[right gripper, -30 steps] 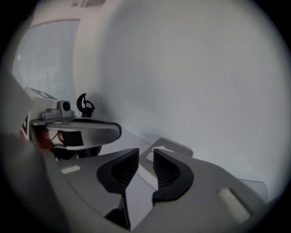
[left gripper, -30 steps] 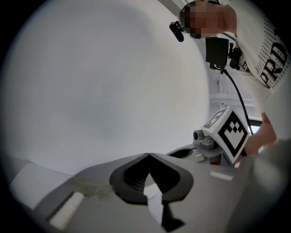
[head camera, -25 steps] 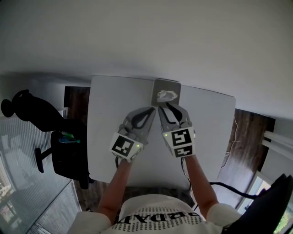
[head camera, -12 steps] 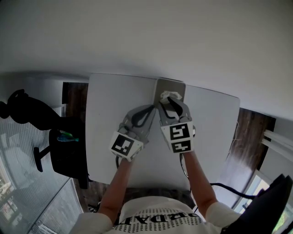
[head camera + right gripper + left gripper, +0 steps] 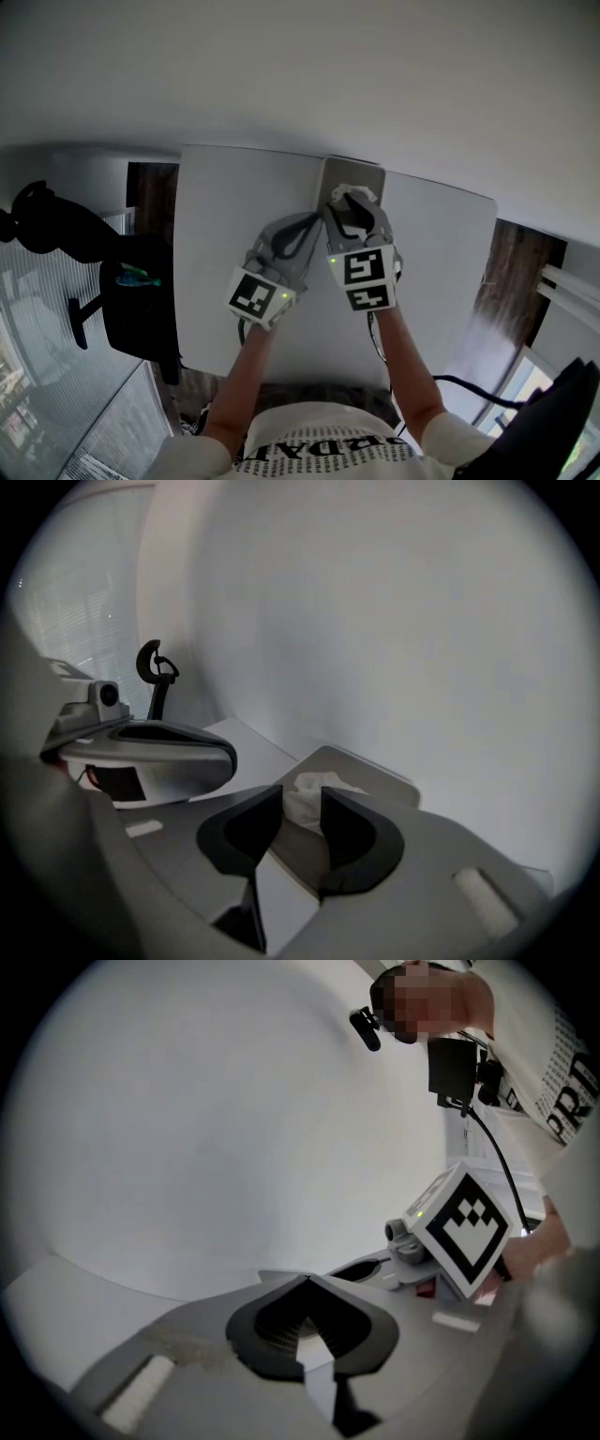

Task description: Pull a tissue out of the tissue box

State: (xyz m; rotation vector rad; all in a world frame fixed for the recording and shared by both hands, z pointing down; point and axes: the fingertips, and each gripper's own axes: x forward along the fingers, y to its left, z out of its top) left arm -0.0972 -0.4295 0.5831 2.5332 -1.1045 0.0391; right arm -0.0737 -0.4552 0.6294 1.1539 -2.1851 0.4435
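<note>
White tissue (image 5: 323, 783) framed by the parted jaws of the right gripper (image 5: 301, 794), not yet pinched
Grasp step looks in hand: the tissue stands up from the grey tissue box (image 5: 325, 176) at the counter's (image 5: 225, 206) far edge, between the right jaws but seemingly unpressed; next they should close on it and draw upward. Left gripper (image 5: 307, 1280) is just beside, jaws together, empty

Open table (image 5: 225, 216) left of tissue box (image 5: 371, 177), wall (image 5: 300, 75) close behind
</note>
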